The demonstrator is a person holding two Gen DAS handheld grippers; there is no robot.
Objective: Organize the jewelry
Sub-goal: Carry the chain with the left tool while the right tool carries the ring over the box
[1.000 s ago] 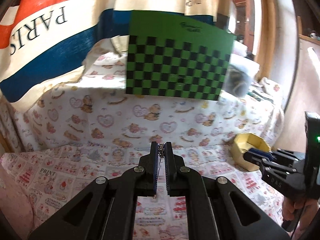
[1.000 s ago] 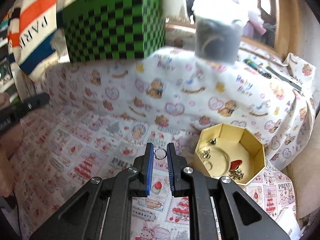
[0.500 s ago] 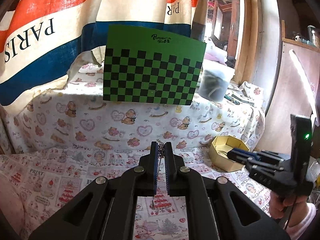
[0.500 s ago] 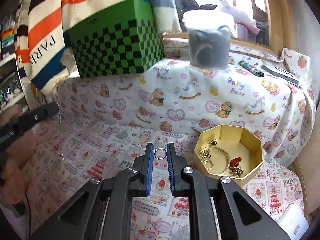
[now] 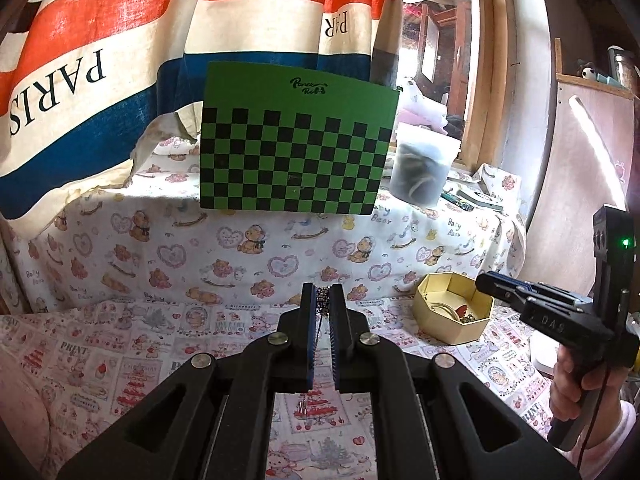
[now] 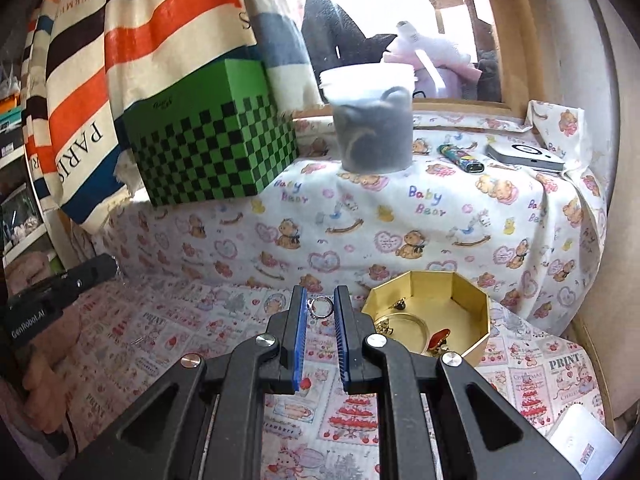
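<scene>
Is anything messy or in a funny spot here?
Nothing looks spilled or broken. The only pieces outside the gold box are being carried: a ring pinched in the right gripper, and a thin chain dangling from the left gripper. The green checkered box sits slightly turned.

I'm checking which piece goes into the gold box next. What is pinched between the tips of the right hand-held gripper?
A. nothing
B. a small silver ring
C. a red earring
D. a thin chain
B: in the right wrist view, a small silver ring sits clamped between the tips of the right hand-held gripper, left of the gold octagonal box.
</scene>
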